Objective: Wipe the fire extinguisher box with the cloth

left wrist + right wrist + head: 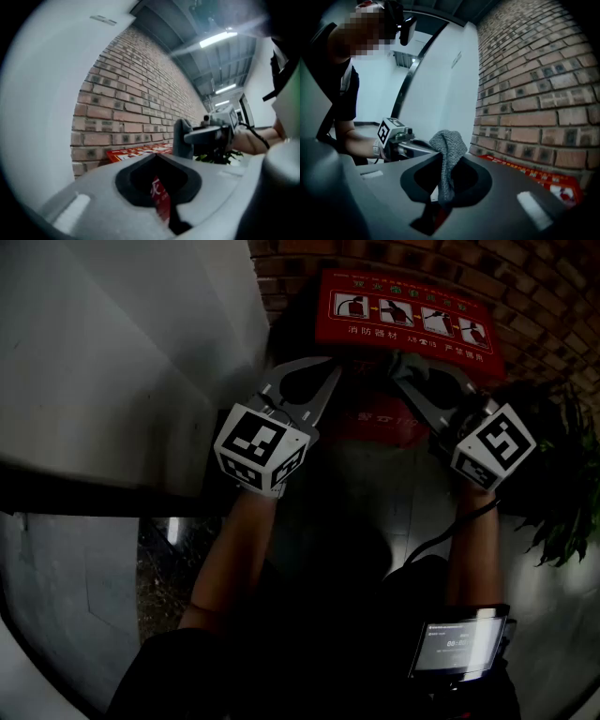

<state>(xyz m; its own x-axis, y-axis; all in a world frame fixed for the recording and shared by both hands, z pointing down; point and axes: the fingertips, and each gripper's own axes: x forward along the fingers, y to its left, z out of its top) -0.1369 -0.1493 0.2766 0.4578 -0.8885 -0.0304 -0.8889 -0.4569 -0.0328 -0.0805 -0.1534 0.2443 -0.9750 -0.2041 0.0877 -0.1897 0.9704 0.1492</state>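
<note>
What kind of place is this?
Probably an indoor hallway in a big building: there's a brick wall, a red fire extinguisher box at its foot, and long strip lights on the ceiling.

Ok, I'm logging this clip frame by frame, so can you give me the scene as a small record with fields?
left tongs: shut, nothing held
right tongs: shut on cloth
cloth: grey, sticks up past the tips
fire extinguisher box: red, against brick wall
plant: to the box's right
cloth touching box: cannot tell
</note>
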